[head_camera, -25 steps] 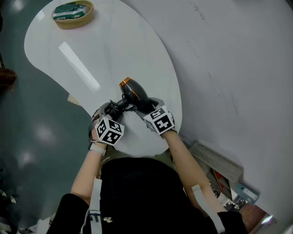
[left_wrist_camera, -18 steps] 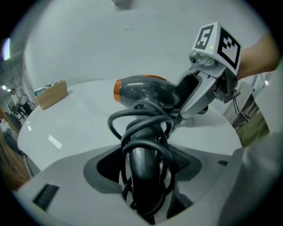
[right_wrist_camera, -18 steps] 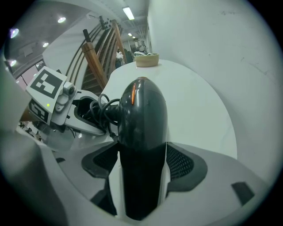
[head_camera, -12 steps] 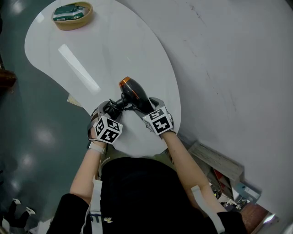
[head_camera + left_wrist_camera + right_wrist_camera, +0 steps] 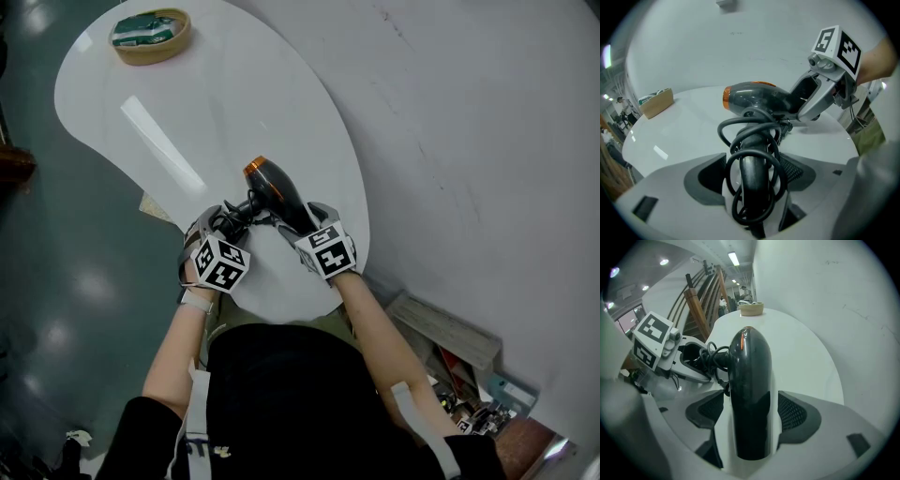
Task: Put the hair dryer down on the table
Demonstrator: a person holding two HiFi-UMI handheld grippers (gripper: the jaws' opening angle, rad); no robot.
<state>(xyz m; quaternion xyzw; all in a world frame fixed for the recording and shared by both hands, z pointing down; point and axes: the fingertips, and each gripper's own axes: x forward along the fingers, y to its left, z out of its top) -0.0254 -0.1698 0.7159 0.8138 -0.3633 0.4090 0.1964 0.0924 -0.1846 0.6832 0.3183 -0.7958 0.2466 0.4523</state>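
Head view: the hair dryer [image 5: 275,190] lies on the white table [image 5: 234,94] near its front edge, with its orange-ringed end pointing away from the person. The left gripper [image 5: 228,223] sits at the dryer's handle and the right gripper [image 5: 300,218] at the back of its dark barrel, both low over the tabletop.

In the left gripper view the handle, wrapped in loops of black cord [image 5: 736,129], runs between the two jaws. The jaws are opening, and the ribbed pads [image 5: 793,168] stand off the handle on either side (the outer cord loops come very close to them).

In the right gripper view the glossy barrel lies lengthwise between the jaws. They are spread, with a narrow strip of white table showing between the barrel and each pad, so nothing is clamped.

At the far end of the table, well apart from the dryer, sits a round wooden tray [image 5: 180,39] with a green packet [image 5: 139,28] inside.
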